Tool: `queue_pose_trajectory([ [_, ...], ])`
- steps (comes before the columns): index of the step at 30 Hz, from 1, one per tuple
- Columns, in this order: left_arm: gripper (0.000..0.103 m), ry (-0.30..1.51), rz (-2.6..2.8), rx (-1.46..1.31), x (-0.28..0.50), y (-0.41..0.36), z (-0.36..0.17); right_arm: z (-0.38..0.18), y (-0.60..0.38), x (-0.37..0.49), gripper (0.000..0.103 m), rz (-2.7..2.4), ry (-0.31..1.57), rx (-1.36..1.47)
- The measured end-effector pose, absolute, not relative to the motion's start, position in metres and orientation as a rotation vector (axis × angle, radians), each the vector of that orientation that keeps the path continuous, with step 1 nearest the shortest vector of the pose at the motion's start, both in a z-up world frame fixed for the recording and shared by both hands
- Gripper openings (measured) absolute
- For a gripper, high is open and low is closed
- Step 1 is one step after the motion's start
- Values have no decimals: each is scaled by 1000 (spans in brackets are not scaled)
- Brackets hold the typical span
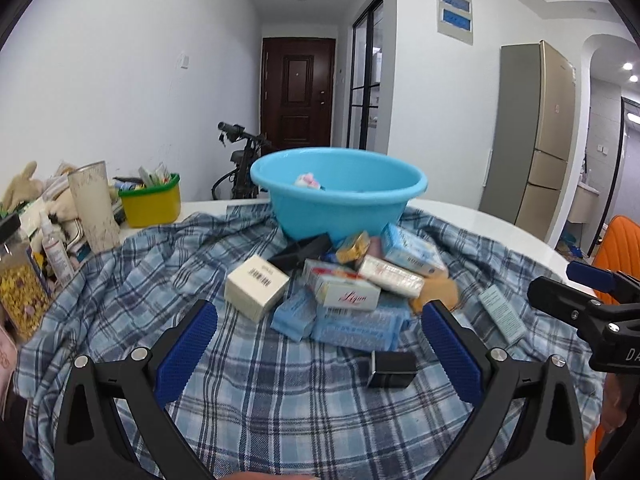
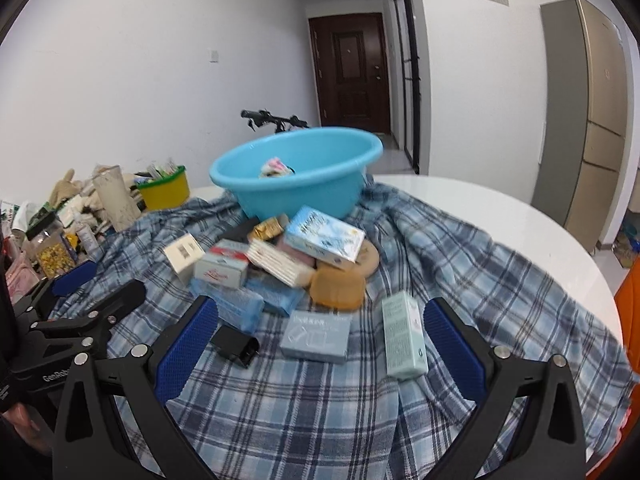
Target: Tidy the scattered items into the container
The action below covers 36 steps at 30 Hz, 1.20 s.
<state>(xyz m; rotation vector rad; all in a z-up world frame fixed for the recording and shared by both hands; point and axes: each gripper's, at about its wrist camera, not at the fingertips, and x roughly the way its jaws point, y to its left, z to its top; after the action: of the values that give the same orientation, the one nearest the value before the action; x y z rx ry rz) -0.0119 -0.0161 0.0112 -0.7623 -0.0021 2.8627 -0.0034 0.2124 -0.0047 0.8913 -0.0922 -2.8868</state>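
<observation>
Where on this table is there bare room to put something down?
Free: the plaid cloth nearest the tongs, in front of the black box, and the bare white table right of the basin. Crowded: the box pile before the basin.

Basin contents: a pink-white item (image 2: 274, 168) is lying half hidden behind the blue basin (image 2: 296, 196) wall.
Bicycle (image 1: 240, 160): basin is masking it.

Blue basin (image 1: 340, 196); blue-white plaid cloth (image 1: 280, 400); yellow tub (image 1: 152, 204), green rim; my pads (image 1: 188, 352) blue.
</observation>
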Motion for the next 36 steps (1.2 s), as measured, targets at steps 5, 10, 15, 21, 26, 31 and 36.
queue_pose_trajectory([
  [5, 103, -18, 2849, -788, -14, -17, -5, -21, 216, -7, 103, -2913, -107, 903],
  [10, 103, -23, 2835, -799, -15, -14, -14, -29, 214, -7, 103, -2919, -87, 893],
  [15, 103, -31, 2830, -803, -17, -14, -15, -29, 209, -6, 103, -2927, -56, 858],
  [21, 103, -41, 2834, -820, -21, -15, -16, -26, 205, -6, 103, -2940, -26, 816],
  [26, 103, 0, 2808, -887, -27, -10, -23, -34, 201, -16, 103, -2907, -1, 932],
  [31, 103, 10, 2779, -966, -34, -7, -29, -44, 202, -22, 102, -2876, -42, 999],
  [36, 103, -22, 2798, -973, -37, -12, -31, -43, 205, -21, 103, -2928, -57, 925],
])
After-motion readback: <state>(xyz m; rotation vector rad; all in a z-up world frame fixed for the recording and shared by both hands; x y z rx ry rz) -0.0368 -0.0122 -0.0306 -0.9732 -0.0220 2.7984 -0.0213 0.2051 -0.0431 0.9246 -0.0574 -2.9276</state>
